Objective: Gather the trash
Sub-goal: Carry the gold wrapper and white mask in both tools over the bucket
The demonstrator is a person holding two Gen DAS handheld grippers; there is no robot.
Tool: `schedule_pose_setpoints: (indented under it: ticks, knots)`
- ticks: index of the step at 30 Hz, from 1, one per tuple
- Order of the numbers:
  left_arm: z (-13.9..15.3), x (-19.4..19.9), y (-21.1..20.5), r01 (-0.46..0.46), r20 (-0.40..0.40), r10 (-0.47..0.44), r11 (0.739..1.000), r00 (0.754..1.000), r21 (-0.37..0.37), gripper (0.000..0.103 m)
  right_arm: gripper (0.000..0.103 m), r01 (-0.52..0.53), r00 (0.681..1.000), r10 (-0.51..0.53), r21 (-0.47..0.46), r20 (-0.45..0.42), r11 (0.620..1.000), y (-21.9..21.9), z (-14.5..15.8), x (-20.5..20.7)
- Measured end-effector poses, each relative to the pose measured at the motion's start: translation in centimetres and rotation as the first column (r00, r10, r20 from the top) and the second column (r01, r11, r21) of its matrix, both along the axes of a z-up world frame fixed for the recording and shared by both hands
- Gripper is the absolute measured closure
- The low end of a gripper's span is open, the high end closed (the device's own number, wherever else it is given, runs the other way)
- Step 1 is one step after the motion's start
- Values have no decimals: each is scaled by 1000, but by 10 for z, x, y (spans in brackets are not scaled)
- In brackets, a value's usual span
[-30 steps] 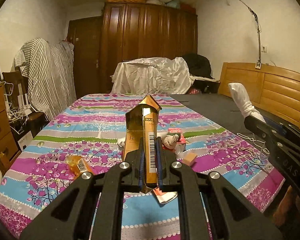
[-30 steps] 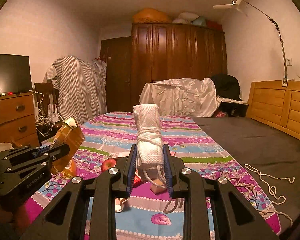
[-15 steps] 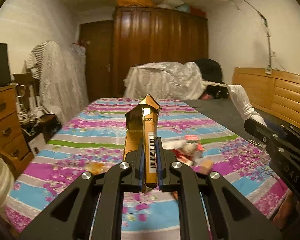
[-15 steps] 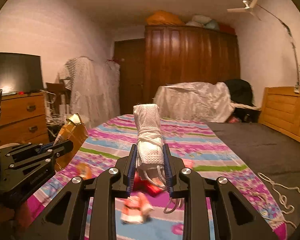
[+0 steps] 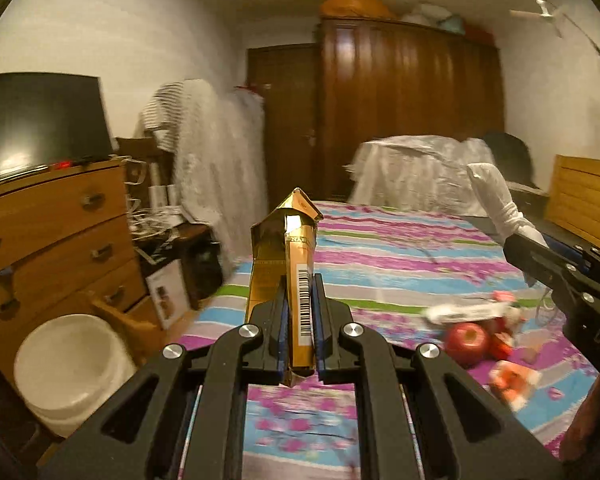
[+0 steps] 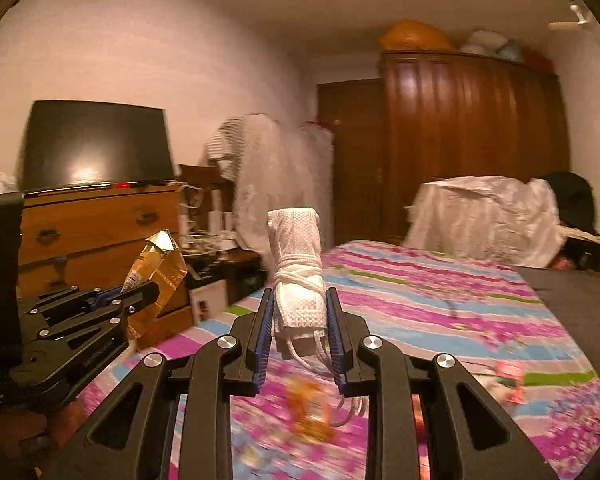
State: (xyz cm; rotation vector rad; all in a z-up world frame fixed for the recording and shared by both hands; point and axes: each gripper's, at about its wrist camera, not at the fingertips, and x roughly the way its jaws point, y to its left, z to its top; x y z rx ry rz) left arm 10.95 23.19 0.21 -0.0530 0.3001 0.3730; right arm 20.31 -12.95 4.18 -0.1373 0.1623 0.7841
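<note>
My left gripper (image 5: 299,312) is shut on a flattened gold carton (image 5: 286,256) with a barcode, held upright above the bed's left edge. From the right wrist view the same gold carton (image 6: 156,276) shows at the left, in the left gripper (image 6: 140,292). My right gripper (image 6: 300,312) is shut on a white cloth bundle (image 6: 298,264) tied with white cord, whose ends hang below the pads. In the left wrist view that bundle (image 5: 496,204) sticks out of the right gripper (image 5: 528,248) at the right. A white bin (image 5: 70,364) stands on the floor at lower left.
On the striped floral bedspread (image 5: 400,248) lie a red apple (image 5: 466,338), red-and-white wrappers (image 5: 514,380) and an orange wrapper (image 6: 310,408). A wooden dresser (image 5: 52,236) with a dark screen (image 5: 40,124) stands left. A dark wardrobe (image 5: 408,112) and covered furniture (image 5: 420,172) fill the back.
Both grippers have swung left with their loads still held. The dresser, the screen and the white bin have come into view, and the bed has slid right.
</note>
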Motion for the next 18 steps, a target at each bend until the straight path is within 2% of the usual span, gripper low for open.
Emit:
schedule_pose_setpoints:
  ticks: [5,8,18]
  knots:
    - [8,-18,58,-104,-3,104,995,995,-3,94,77,-104,994,104,-25,-16,994,73,7,-13]
    - [10,-32,97,-169,-16,169,985,985,-23,94,77,-181,983,180,-54,-37,982,133,10,-22]
    - [0,-73,213,-357,-96,350,931,932,-73,94,77,-386,920,370,-135,-130,912,309,-1,-58]
